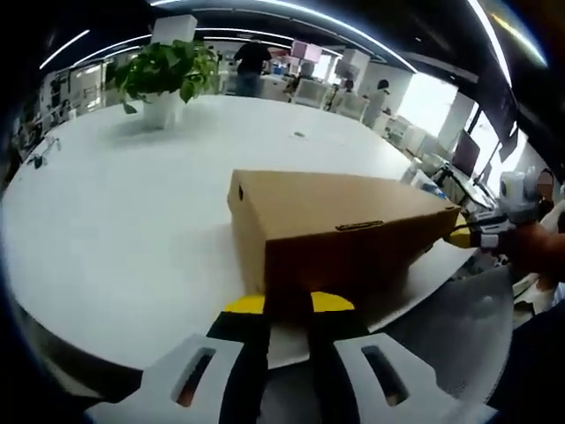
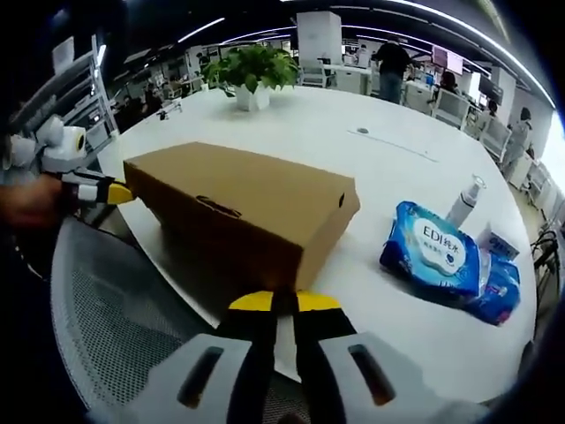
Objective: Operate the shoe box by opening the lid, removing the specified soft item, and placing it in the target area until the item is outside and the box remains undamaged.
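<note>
The shoe box (image 1: pixel 340 231) lies closed on the white table (image 1: pixel 132 221), its lid still down, near the table's edge closest to the person. In the left gripper view, the left gripper (image 1: pixel 288 305) sits at one short end of the box, its yellow-tipped jaws close together with only a narrow gap, seemingly touching the cardboard low on that end; whether they pinch anything I cannot tell. In the right gripper view, the right gripper (image 2: pixel 284 303) meets the opposite short end the same way, jaws nearly together, tips at the bottom edge of the box. Each gripper also appears as a small yellow tip at the far end of the box in the other's view.

Beside the box, on its far long side from the mesh chair (image 2: pixel 115 309), lie blue wet-wipe packs (image 2: pixel 446 256) and a small bottle (image 2: pixel 466 200). Well beyond the box stands a potted plant (image 2: pixel 252 75).

Judging the risk: the box sits near the table edge, so pushing from either end could slide it off. Prying the lid with narrow tips at one corner might crease or tear the cardboard
</note>
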